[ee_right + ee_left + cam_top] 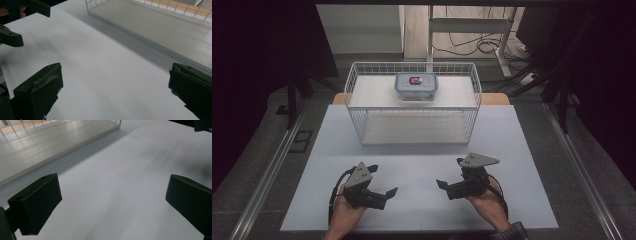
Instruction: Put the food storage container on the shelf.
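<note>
We hold the left claw (384,192) and the right claw (446,184) low over the white surface (422,165), pointing toward each other, both with jaws spread wide and nothing between them. Beyond them stands a white wire basket (357,82); inside it, toward the back, sits a clear lidded container (416,86), well apart from both claws.

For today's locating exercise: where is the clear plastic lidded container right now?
In the high view, the clear plastic lidded container sits inside the white wire basket, at its far middle, well beyond both grippers.
</note>
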Demonstrator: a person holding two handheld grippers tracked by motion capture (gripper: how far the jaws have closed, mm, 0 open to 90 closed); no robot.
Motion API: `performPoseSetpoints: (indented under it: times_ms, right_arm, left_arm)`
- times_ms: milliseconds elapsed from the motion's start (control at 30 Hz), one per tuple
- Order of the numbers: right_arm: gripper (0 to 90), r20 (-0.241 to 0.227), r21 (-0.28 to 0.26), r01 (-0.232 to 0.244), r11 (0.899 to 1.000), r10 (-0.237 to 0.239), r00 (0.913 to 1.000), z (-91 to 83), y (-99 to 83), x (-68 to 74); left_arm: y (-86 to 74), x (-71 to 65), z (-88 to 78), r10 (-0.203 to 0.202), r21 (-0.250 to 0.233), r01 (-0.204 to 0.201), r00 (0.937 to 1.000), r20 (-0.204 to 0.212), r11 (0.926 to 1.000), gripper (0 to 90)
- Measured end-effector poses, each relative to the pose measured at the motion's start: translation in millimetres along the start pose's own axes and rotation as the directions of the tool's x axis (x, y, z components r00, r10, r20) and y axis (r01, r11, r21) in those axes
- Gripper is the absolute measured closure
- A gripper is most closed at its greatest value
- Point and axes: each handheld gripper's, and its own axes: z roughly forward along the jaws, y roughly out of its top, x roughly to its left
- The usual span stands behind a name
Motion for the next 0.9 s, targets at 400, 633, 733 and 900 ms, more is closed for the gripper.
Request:
performPoseSetpoints:
  times_ms: [400,633,733,900]
  right_arm:
    - [0.0,0.044,0.001,-0.023,1.0,0.023,0.9988,-14.7,-18.3,-5.5]
    - [0.0,0.067,-0.001,-0.036,0.999,0.036,0.9971,-26.2,-29.0,-11.2]
    - [0.0,0.079,0.0,-0.032,0.999,0.032,0.9964,-30.1,-32.5,-12.2]
    - [0.0,0.096,-0.011,-0.029,1.0,0.03,0.9949,-37.4,-37.4,-13.3]
  left_arm:
    - [-14.7,4.2,-17.2,-0.008,0.014,0.008,0.9994,-0.033,0.9999,0.0]
    - [-23.4,6.0,-28.4,-0.01,0.02,0.011,0.9982,-0.06,0.9997,0.0]
    - [-25.9,7.4,-32.3,-0.013,0.017,0.014,0.9975,-0.07,0.9998,0.0]
    - [-29.9,10.0,-39.5,-0.018,0.016,0.019,0.9959,-0.089,0.9997,0.0]
